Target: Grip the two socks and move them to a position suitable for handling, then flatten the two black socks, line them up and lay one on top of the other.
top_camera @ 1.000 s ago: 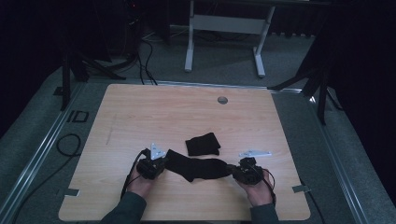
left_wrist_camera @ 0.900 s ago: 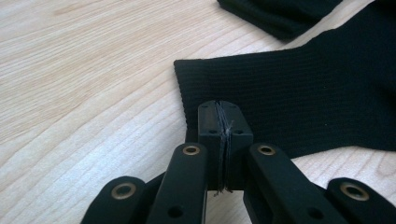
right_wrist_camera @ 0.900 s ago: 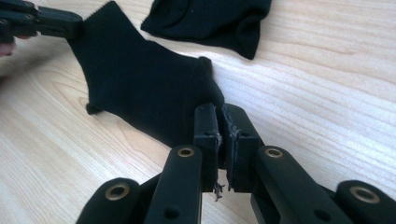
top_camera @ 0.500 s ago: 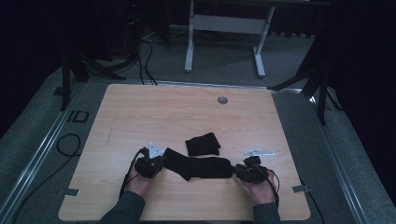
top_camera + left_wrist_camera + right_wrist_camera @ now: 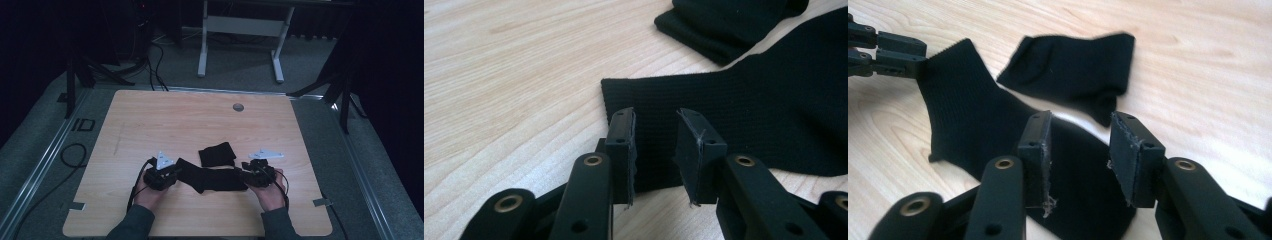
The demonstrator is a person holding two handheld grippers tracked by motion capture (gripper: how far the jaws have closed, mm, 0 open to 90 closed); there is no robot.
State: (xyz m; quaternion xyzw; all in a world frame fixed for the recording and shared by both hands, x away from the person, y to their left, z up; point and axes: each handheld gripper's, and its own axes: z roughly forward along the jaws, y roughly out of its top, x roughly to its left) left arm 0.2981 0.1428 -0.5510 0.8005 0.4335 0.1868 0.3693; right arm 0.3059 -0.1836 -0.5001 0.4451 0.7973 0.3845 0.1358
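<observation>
A long black sock (image 5: 212,179) lies flat on the wooden table (image 5: 200,120), stretched between my two grippers. Just behind it lies a second, folded black sock (image 5: 217,154). My left gripper (image 5: 175,171) is at the sock's cuff end; its jaws have just been opening and stand apart (image 5: 655,117) over the cuff (image 5: 749,110), with the pads off the cloth. My right gripper (image 5: 244,173) is at the other end; its jaws have also just been opening (image 5: 1080,122), and the sock (image 5: 973,125) lies under the gap. The folded sock (image 5: 1073,60) and the left gripper (image 5: 918,60) lie beyond.
A round grommet hole (image 5: 238,107) sits near the table's far edge. A white desk frame (image 5: 240,25) stands on the floor beyond. Cables (image 5: 70,155) run along the floor at the left. Bare wood stretches behind the socks.
Both grippers have opened off the ends of the long sock, which now rests flat on the table. The right gripper has shifted slightly away from the near edge; the left hand has stayed put.
</observation>
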